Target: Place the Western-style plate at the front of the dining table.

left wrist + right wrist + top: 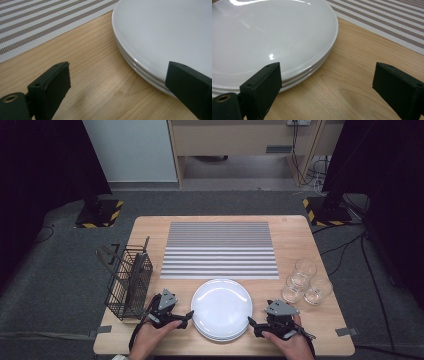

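Three round white ceramic plates (221, 308) are stacked at the near edge of the light wooden table (295, 232), flanked just beside by the left gripper (189, 315) and right gripper (251, 322), both held with jaws apart, gripping nothing.

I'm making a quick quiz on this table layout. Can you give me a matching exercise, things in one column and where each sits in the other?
Things:
1. stack of white plates
2. wire basket
3. glasses
4. striped mat

Places:
A. left edge of the table
B. right side of the table
C. near edge, between the two open grippers
D. middle of the table, beyond the plates

Pairs: 1-C, 2-A, 3-B, 4-D
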A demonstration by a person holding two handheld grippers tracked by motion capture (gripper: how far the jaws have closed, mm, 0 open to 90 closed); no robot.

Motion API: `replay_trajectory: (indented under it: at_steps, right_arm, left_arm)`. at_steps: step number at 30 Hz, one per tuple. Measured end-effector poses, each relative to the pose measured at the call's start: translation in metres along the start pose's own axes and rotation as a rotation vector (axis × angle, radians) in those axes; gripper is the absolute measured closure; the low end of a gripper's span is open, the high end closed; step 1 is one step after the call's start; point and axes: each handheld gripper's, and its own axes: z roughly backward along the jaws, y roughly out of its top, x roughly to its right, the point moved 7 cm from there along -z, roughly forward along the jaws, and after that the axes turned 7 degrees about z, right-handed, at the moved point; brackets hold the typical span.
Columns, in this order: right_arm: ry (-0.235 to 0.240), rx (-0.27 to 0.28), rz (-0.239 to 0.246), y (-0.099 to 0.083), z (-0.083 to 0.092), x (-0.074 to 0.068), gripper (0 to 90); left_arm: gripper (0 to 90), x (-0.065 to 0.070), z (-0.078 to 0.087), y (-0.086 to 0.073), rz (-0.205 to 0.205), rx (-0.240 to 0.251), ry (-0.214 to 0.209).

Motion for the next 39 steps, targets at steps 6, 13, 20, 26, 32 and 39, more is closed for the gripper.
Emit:
replay_trajectory:
  at_steps: [6,13,20,26,32,39]
  right_arm:
    - [0.001,0.001,-0.001,0.000,0.000,0.000,8.2]
    - [0.000,0.001,-0.002,0.000,0.000,0.000,7.8]
    - [0.002,-0.002,-0.004,0.000,-0.001,0.000,7.3]
    - [0.008,0.002,-0.009,0.001,-0.001,-0.001,7.4]
    - [0.021,0.004,0.003,0.002,-0.003,-0.006,7.4]
    - [0.016,0.002,0.006,0.002,-0.003,-0.005,7.1]
  left_arm:
    - [5.5,0.000,0.000,0.000,0.003,-0.001,-0.001]
    - [5.6,0.000,0.000,0.000,0.002,0.000,-0.001]
    - [6.2,0.001,0.001,0.000,-0.004,-0.001,-0.005]
    - [6.1,0.005,0.001,0.000,-0.004,0.002,-0.025]
    - [6.2,0.024,-0.005,-0.001,-0.078,-0.023,-0.039]
    - [6.4,0.016,0.002,0.003,-0.043,0.006,-0.031]
